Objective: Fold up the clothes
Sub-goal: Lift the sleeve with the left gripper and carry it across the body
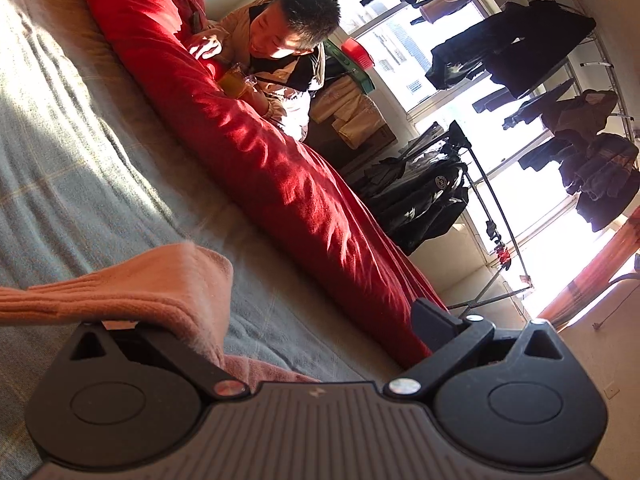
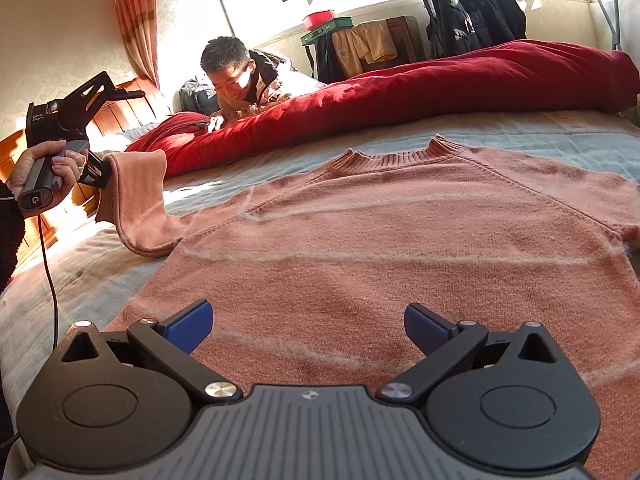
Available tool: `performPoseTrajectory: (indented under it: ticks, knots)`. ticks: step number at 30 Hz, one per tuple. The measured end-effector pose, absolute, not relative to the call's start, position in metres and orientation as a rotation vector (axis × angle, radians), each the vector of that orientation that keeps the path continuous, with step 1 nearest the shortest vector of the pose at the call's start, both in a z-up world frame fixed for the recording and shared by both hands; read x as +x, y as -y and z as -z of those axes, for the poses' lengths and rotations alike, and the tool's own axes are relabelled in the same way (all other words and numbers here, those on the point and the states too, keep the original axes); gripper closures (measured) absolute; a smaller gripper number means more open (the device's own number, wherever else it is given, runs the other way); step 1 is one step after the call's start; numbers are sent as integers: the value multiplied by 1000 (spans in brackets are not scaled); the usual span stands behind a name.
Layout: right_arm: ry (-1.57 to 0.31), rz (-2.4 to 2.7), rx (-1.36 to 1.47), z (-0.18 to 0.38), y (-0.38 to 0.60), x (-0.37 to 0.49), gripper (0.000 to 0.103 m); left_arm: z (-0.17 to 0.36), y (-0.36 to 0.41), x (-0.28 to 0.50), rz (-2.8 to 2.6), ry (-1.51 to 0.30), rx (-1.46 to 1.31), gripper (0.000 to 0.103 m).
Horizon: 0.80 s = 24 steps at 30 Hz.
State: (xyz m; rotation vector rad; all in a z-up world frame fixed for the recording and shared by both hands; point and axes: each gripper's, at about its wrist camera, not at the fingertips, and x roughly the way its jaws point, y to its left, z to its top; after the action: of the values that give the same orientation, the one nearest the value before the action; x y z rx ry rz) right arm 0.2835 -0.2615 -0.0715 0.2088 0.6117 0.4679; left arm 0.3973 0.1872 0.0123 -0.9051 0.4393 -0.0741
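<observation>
Right wrist view: left hand-held gripper point(image 2: 96, 172) pinches the sweater point(image 2: 380, 240) cuff point(image 2: 136, 176); right hand-held gripper point(image 2: 308, 326) hovers spread. Advice: carry the sleeve flat across the chest, avoiding twist.

1. The sweater point(image 2: 400, 240) is a salmon-pink knit with a ribbed round collar point(image 2: 394, 156) and pale fuzzy lines across its body.
2. It lies spread flat on the bed point(image 2: 540, 136), front panel smooth, collar pointing toward the far side.
3. One sleeve point(image 2: 138, 200) is lifted off the bed and bent over, its ribbed cuff point(image 1: 100, 292) raised in the air.
4. The opposite sleeve runs out of view at the frame edge.
</observation>
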Motion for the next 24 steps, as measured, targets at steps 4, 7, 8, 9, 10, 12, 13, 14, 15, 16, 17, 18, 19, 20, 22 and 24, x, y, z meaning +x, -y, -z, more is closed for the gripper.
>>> performPoseTrajectory:
  ticks: [4,7,8,9,10,12,13,14,15,16,17,18,19,20,22,24]
  knots:
    - [-604,-468,208,68,262,281,0,-10,-161,407,116,-467,-901,3]
    - [-595,-476,212,66,262,280,0,-9,-141,414,147,-482,-893,3]
    - [-594,-477,214,66,263,279,0,-9,-135,417,158,-484,-892,3]
    - [-593,-476,217,65,264,279,0,-9,-130,419,166,-487,-891,3]
    - [-592,-475,220,65,264,279,0,-10,-125,421,174,-490,-891,3]
    - [-588,-476,230,64,266,278,0,-11,-115,425,190,-496,-885,3]
    - [-586,-477,237,63,268,278,0,-12,-110,427,193,-500,-880,3]
    - [-584,-478,244,62,269,277,0,-13,-105,429,196,-504,-875,3]
    - [-582,-479,250,61,270,277,0,-13,-101,430,198,-507,-872,3]
    - [-581,-481,254,60,271,277,0,-14,-97,431,203,-510,-871,3]
    - [-579,-483,258,59,272,276,0,-14,-93,433,207,-512,-869,3]
    - [-579,-485,261,59,272,276,0,-15,-88,435,211,-514,-867,3]
    - [-580,-488,264,58,273,276,0,-16,-84,437,214,-518,-863,3]
    - [-581,-491,265,58,273,276,0,-17,-79,439,217,-522,-857,3]
    - [-587,-494,263,58,273,276,0,-21,-69,444,228,-529,-845,3]
    - [-598,-498,260,58,273,277,0,-24,-59,449,243,-534,-833,3]
